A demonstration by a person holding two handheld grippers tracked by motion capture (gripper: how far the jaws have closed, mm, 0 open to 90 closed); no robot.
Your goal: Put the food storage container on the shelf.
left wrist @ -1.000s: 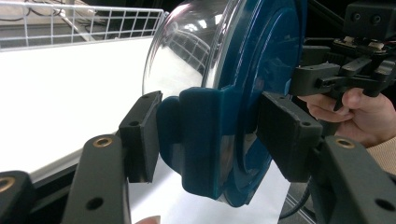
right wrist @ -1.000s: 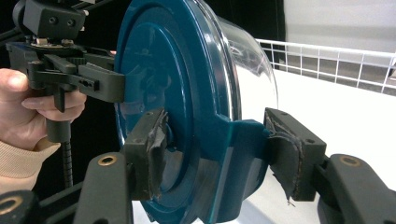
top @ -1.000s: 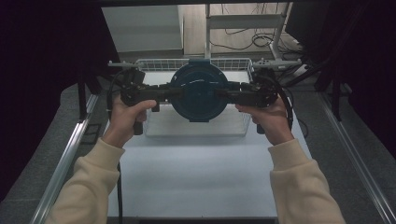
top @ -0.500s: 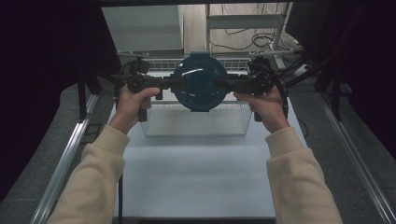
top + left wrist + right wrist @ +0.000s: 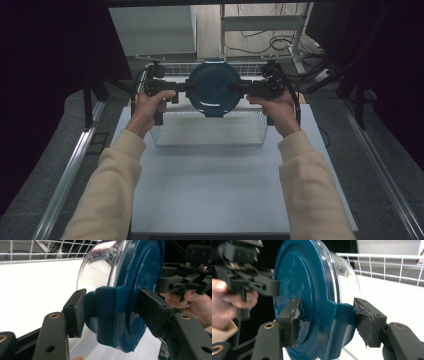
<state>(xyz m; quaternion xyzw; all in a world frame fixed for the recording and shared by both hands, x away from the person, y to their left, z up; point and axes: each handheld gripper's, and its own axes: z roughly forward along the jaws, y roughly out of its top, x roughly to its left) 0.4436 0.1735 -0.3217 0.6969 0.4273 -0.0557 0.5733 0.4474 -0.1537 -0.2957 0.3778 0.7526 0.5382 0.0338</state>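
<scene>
A round clear container with a dark teal lid (image 5: 214, 89) hangs on edge between both grippers, above the wire basket (image 5: 210, 127), its lid facing the person. My left gripper (image 5: 192, 87) is shut on the lid's left side clip (image 5: 107, 315), one pad on each face of it. The clear bowl (image 5: 100, 267) bulges away to the left in the left gripper view. My right gripper (image 5: 235, 89) is shut on the opposite clip (image 5: 342, 322), with worn pads (image 5: 367, 322) pressing both sides. Each gripper view also shows the other gripper, the right one (image 5: 182, 281) and the left one (image 5: 249, 282), in its hand.
The white wire basket sits at the far end of the pale table (image 5: 215, 185), with its rim and grid walls rising behind the container. Metal frame rails (image 5: 75, 165) run along both sides. A shelf leg and cables (image 5: 260, 40) lie beyond the basket.
Both hands have carried the lidded container away from the person, farther over the basket and a little lower. The grips look the same.
</scene>
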